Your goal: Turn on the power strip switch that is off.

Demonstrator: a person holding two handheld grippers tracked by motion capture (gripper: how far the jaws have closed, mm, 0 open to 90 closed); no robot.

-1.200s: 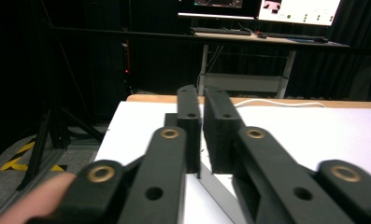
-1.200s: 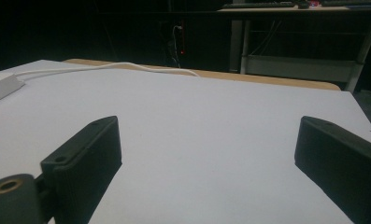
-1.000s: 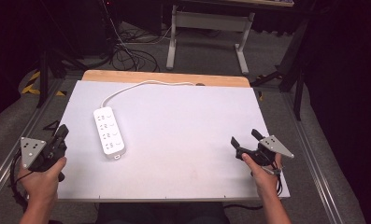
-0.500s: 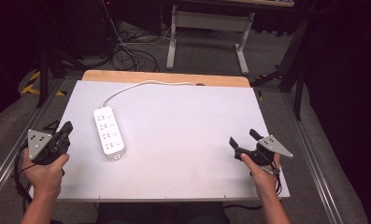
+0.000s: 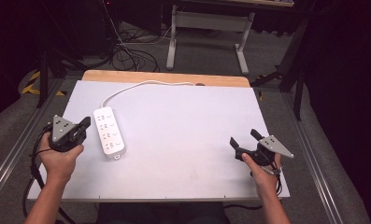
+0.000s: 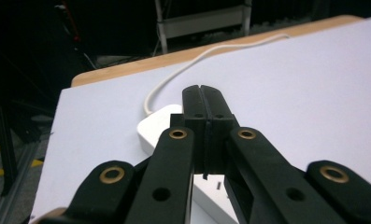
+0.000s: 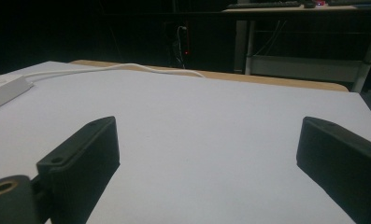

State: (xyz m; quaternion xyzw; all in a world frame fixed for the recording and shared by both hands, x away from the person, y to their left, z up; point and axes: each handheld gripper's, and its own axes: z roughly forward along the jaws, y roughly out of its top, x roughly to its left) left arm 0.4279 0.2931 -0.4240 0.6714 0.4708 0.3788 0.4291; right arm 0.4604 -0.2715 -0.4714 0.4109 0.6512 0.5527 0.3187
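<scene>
The white power strip (image 5: 109, 132) lies near the counter's left edge. The clenched left tongs (image 5: 82, 127), just beside it, should part before closing; the right tongs (image 5: 243, 138) wait released.

No readable text, labels, brands or numbers anywhere. Power strip (image 5: 109, 131) on white surface (image 5: 188, 126): dark socket openings only, face markings too small to read. Grey plates on hand-held grippers: plain, holes only. Yellow-black hazard stripes on floor (image 5: 31, 81) at left, a marking not text.
</scene>
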